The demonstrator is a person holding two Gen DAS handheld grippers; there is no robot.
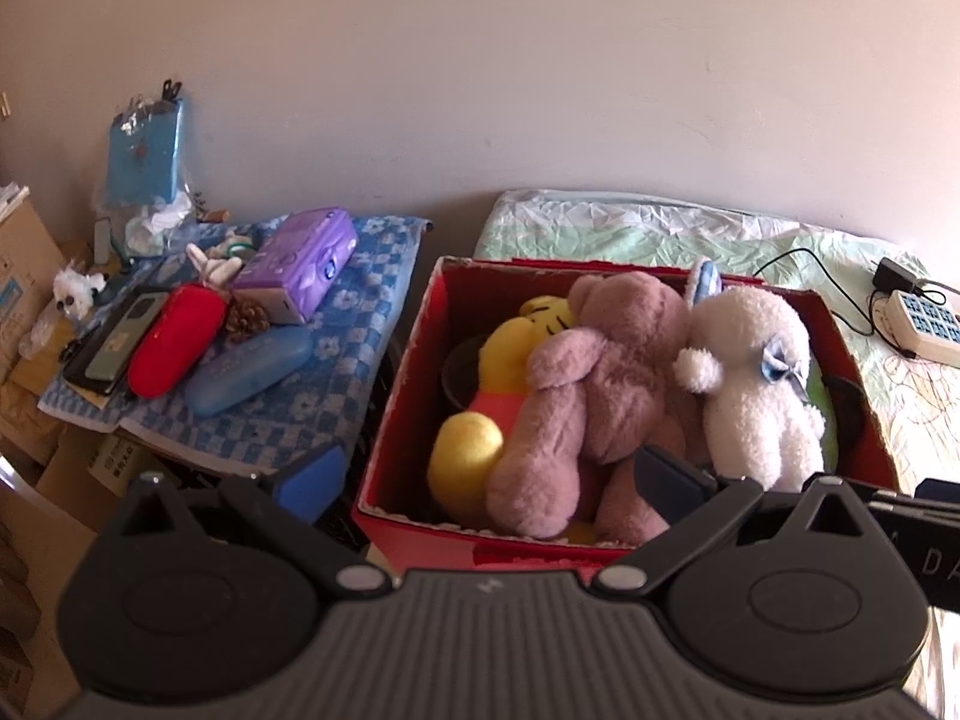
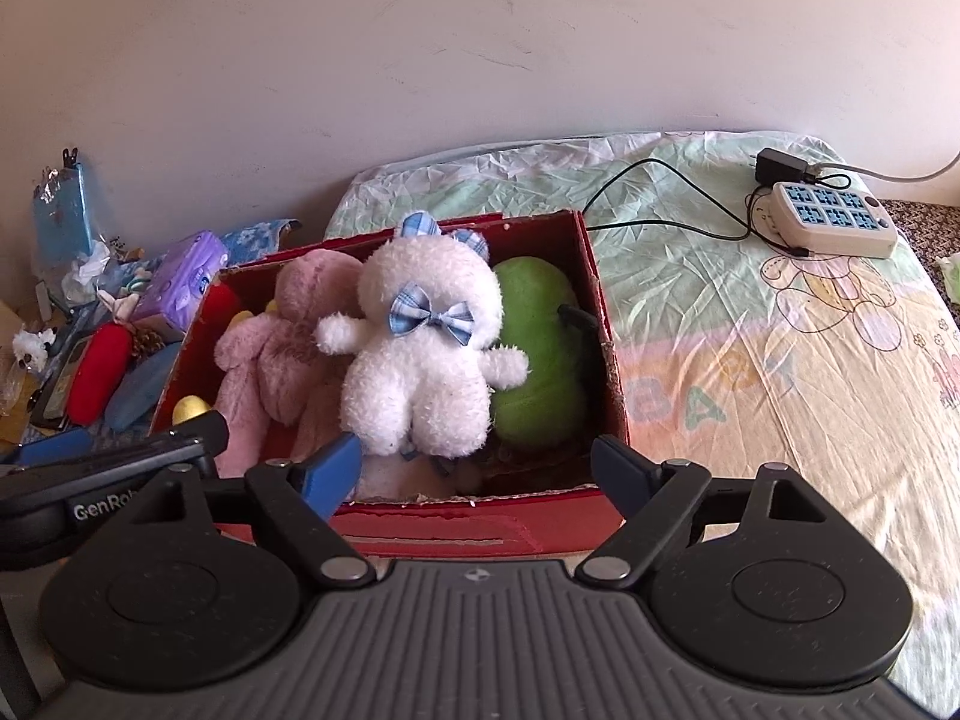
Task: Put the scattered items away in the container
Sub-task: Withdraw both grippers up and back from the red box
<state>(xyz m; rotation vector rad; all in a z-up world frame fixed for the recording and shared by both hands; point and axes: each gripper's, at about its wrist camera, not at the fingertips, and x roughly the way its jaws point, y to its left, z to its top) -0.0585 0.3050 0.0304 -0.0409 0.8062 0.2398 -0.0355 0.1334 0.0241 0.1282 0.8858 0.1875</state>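
Note:
A red cardboard box stands on the bed. In it lie a pink teddy bear, a white plush bear with a blue bow, a yellow plush and a green plush. My left gripper is open and empty, above the box's near left edge. My right gripper is open and empty, above the box's near wall. The left gripper's body shows in the right wrist view.
A side table with a blue checked cloth holds a purple tissue pack, a red pouch, a blue case, a phone and a pine cone. A power strip and cable lie on the bedsheet.

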